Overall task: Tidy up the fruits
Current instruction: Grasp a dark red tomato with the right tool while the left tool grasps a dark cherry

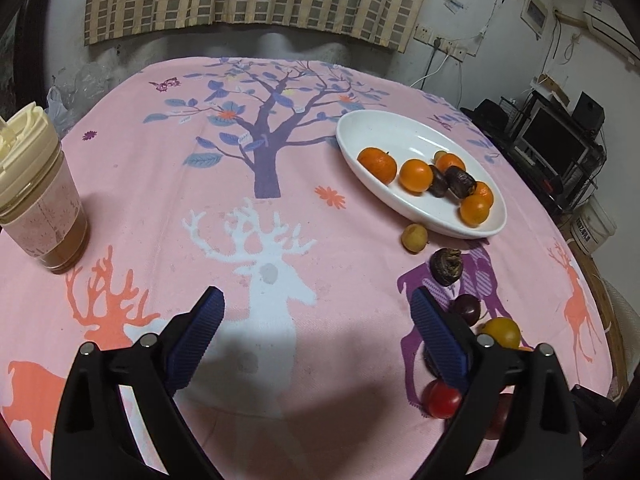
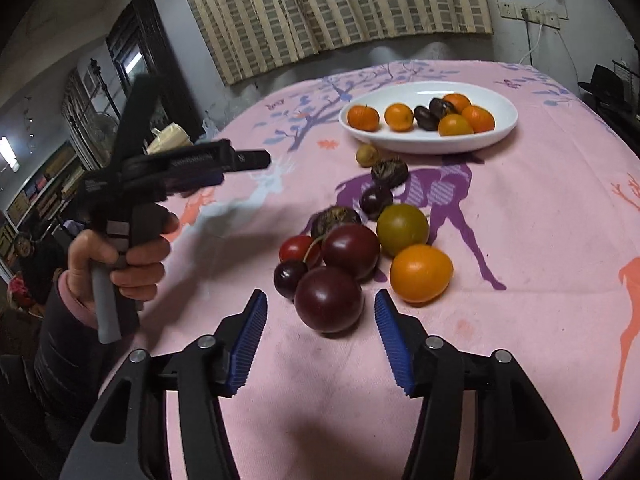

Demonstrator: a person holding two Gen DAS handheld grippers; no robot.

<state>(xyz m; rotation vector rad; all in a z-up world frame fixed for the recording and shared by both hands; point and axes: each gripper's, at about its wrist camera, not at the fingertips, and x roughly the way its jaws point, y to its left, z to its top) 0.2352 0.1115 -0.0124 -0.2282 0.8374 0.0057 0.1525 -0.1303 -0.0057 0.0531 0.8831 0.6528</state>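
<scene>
Both grippers, left [image 1: 316,312] and right [image 2: 320,312], are spread wide, a dark plum [image 2: 329,300] just ahead of the right's jaws.

Five oranges [image 2: 399,117] and dark fruits are held in a white oval dish [image 2: 500,130]; plums [image 2: 329,299], cherries [image 2: 289,274] and an orange [image 2: 421,273] are clustered nearby.

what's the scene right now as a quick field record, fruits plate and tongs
surface: pink deer-print tablecloth
plate: white oval plate, holds oranges and dark fruits
loose fruit: cluster on the cloth, incl. dark red plum, orange, green-yellow fruit, cherry tomato
right tongs: open, nearest plum just ahead between the fingers, not gripped
left tongs: open, holding nothing
other: lidded drink cup on the left side
</scene>
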